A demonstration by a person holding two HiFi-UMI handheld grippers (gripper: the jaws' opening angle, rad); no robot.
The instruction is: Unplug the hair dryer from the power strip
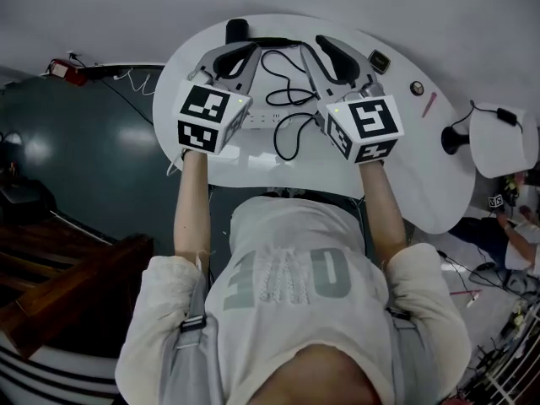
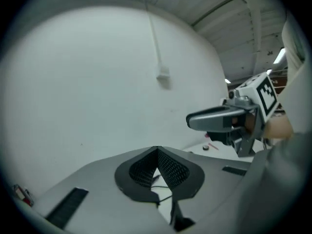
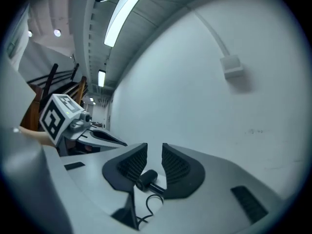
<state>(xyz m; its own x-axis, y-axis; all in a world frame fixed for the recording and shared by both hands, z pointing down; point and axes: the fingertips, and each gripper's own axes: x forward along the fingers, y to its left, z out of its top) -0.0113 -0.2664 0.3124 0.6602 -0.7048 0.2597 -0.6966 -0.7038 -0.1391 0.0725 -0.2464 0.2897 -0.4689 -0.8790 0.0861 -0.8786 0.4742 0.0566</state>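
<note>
A white power strip [image 1: 263,118] lies on the round white table [image 1: 422,175], with a black cord [image 1: 287,87] looping around it. The black hair dryer [image 1: 239,30] rests at the table's far edge. Whether the plug sits in the strip I cannot tell. Both grippers are raised above the table, pointing at a white wall. My left gripper [image 1: 239,57] [image 2: 157,151] has its pads together with nothing in them. My right gripper [image 1: 332,53] [image 3: 154,155] holds its jaws apart and empty; through the gap I see the hair dryer [image 3: 145,178] and cord on the table below.
On the table's right part lie a small dark object [image 1: 379,60], a round item [image 1: 417,88] and a pink pen [image 1: 429,104]. A second white table [image 1: 506,146] stands at the right. A dark floor mat [image 1: 76,142] and wooden steps [image 1: 59,285] are at the left.
</note>
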